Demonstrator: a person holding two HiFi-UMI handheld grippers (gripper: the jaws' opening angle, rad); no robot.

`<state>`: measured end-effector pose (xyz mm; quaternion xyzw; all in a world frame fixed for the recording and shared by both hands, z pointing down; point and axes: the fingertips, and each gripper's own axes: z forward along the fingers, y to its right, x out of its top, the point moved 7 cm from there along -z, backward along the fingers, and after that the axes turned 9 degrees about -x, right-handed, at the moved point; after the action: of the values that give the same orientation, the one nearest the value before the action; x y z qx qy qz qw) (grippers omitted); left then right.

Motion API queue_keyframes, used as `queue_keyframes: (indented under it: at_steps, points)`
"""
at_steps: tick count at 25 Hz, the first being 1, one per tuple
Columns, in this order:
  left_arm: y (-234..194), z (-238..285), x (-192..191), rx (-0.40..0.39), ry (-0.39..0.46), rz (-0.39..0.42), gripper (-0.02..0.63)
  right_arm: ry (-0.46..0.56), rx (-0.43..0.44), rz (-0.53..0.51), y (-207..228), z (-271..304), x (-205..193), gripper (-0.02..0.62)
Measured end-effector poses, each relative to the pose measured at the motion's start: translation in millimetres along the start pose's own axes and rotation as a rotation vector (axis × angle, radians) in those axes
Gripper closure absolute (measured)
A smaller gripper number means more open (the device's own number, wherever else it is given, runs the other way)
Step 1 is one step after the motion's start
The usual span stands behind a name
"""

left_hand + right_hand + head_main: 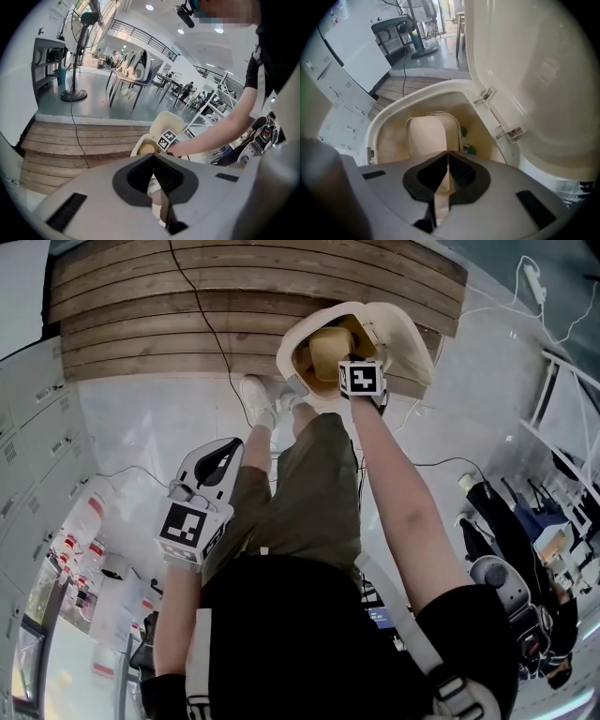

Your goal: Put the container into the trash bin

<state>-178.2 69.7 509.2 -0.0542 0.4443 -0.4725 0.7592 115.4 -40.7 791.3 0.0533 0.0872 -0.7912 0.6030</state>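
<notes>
Cream plastic container (425, 137) hangs inside the open trash bin (389, 140), its rim pinched in your right gripper (447, 155). Only the release is left. Your left gripper (153, 157) is closed and empty.

No legible text, number or brand. Left gripper (153, 154) and right gripper (448, 153) cubes bear only square markers.

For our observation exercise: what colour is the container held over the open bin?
The container is pale beige; clearest in the right gripper view.
</notes>
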Motion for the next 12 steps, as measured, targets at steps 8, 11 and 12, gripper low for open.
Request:
queue_keyframes:
  at_steps: [8,11,12]
  points:
    - [-8,-2,-6,0.014,0.0,-0.021,0.597,-0.045,-0.013,-0.061,-2,12,7,0.572]
    - [-10,-2,-10,0.009,0.007,-0.029,0.597,-0.049,-0.012,-0.08,-4,14,11,0.572]
    - [-10,-1,-11,0.01,0.006,-0.033,0.597,-0.051,-0.01,-0.085,-5,16,11,0.572]
